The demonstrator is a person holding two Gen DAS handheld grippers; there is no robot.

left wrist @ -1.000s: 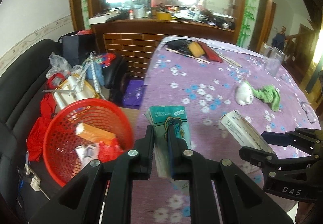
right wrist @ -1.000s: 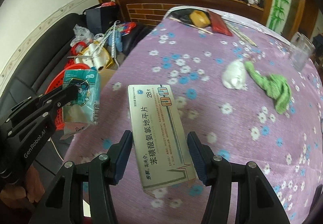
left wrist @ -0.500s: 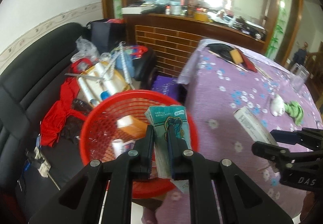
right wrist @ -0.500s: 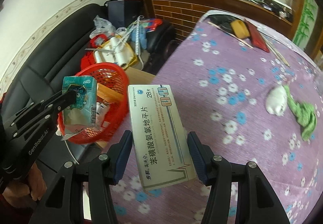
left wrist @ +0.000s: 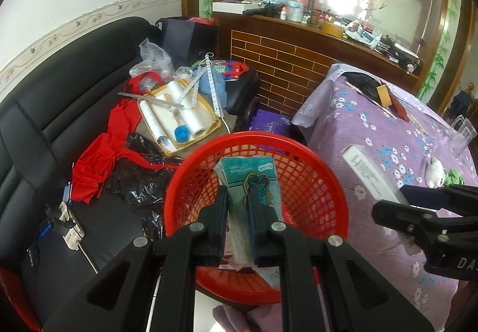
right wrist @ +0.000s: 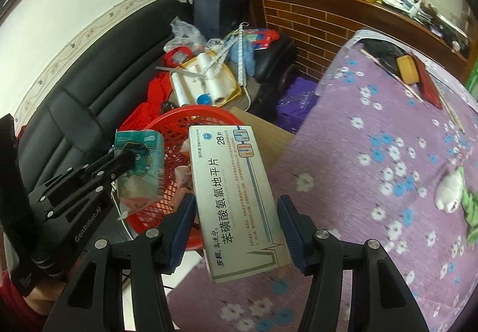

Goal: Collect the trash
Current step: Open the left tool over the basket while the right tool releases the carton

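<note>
medicine box labelled "28片", clamped in right tool.

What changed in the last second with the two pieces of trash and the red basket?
Both tongs swung left off the purple table: the left tongs now hold the green tissue pack above the red basket, and the right tongs brought the white medicine box near its rim. Both grips unchanged; nothing released.

Both wrist views face sofa, sharing red basket close below
</note>
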